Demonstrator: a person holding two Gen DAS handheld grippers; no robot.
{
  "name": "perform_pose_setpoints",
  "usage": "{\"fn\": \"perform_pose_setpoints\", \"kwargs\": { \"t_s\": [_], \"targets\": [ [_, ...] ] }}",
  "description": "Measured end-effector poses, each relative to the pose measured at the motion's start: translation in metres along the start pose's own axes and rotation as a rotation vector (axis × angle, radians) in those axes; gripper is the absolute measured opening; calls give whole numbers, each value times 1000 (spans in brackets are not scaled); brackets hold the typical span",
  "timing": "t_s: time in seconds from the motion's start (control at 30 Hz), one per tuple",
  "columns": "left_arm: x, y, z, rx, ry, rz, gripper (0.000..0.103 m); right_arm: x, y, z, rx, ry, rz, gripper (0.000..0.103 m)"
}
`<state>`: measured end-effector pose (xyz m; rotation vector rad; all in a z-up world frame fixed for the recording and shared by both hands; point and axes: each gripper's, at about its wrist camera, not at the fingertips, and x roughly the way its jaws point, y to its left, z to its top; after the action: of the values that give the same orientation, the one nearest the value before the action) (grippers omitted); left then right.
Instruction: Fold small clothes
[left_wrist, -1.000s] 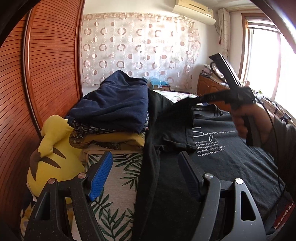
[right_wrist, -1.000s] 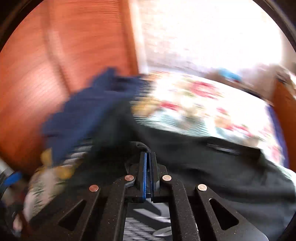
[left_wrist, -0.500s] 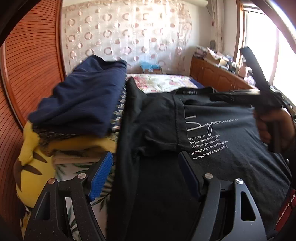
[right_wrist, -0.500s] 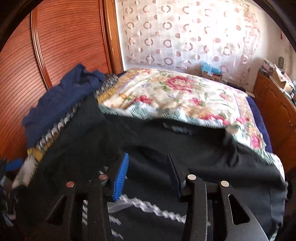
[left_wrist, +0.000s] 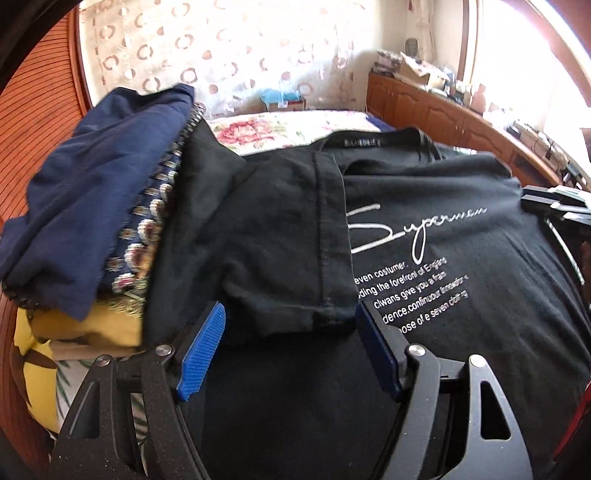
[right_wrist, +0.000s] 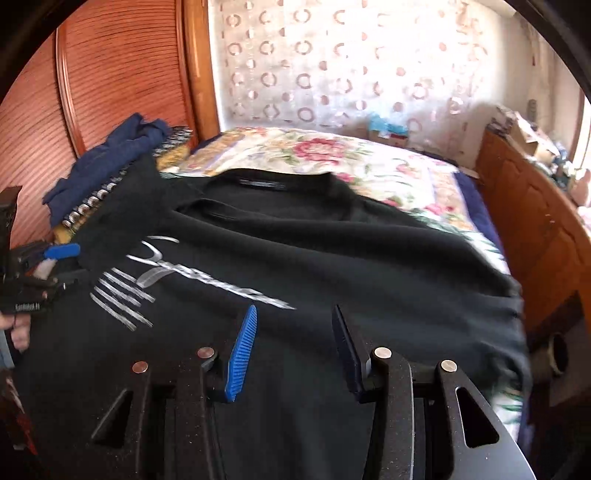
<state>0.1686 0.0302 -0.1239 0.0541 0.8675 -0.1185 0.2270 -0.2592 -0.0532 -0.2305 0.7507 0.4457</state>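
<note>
A black T-shirt (left_wrist: 461, 325) with white lettering lies front-up across the bed, collar at the far side. Its left sleeve (left_wrist: 280, 236) is folded inward over the chest, beside the lettering. My left gripper (left_wrist: 290, 314) hovers open just in front of that sleeve's hem, its blue pads (left_wrist: 201, 350) gripping nothing. In the right wrist view the shirt (right_wrist: 351, 258) fills the middle. My right gripper (right_wrist: 294, 310) is open above the shirt's right half with only flat cloth below it. The left gripper's blue pad (right_wrist: 61, 251) shows at that view's left edge.
A stack of folded clothes with a navy piece (left_wrist: 92, 192) on top stands left of the shirt, over a yellow plush toy (left_wrist: 33, 369). The floral bedspread (right_wrist: 332, 155) lies beyond the collar. A wooden cabinet (right_wrist: 535, 229) lines the right side, and a slatted wardrobe (right_wrist: 110, 74) the left.
My right gripper went from shut to open and swung right, away from the sleeve it had carried, which now lies folded on the chest. My left gripper moved in over the shirt.
</note>
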Motion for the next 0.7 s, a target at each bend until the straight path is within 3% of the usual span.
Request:
{"fn": "perform_pose_setpoints", "kwargs": {
  "t_s": [0.3,0.4,0.7],
  "targets": [
    [5,-3,1,5,26,-10,78,-30,-93,-31,127,22,-159,44],
    [6,-5,1,19,33,-22,84,-34,-117,-42,188,38,-190,44],
    [11,-6,3,20,34,-23,85,-38,-144,-54,336,67,-161,44]
  ]
}}
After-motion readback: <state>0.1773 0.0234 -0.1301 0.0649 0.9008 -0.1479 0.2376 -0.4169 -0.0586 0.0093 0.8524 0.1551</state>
